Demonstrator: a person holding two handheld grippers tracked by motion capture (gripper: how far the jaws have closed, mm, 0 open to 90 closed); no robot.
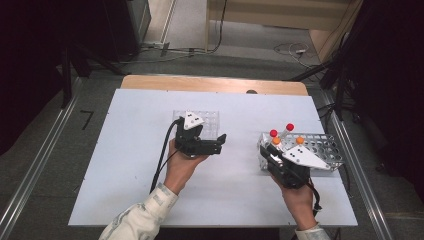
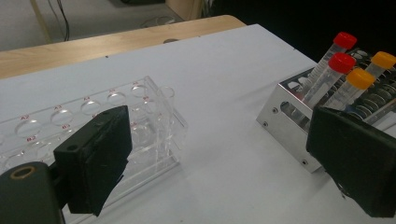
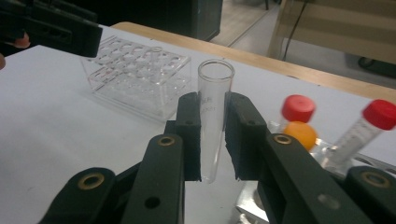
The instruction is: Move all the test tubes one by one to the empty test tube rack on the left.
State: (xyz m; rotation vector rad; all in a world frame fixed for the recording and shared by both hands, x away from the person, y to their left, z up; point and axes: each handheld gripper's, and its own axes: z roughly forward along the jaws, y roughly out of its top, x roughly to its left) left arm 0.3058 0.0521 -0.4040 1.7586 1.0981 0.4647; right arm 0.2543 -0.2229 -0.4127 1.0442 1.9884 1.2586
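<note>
My right gripper (image 3: pixel 213 135) was clamped on an uncapped clear tube (image 3: pixel 214 112), held upright above the metal rack (image 1: pixel 327 150). My left gripper (image 2: pixel 224 163) waited open beside the clear rack (image 3: pixel 140 74). Next, I judged, came carrying the tube across and lowering it into a hole.

clear tube (image 3: pixel 214 116) | red+orange caps (image 3: pixel 299 108) | silver rack (image 1: pixel 325 150) | white table (image 1: pixel 130 165)

High view overhead, far; both gripper views low, close; all share clear rack (image 1: pixel 205 120) (image 2: pixel 93 126) (image 3: pixel 137 77).
</note>
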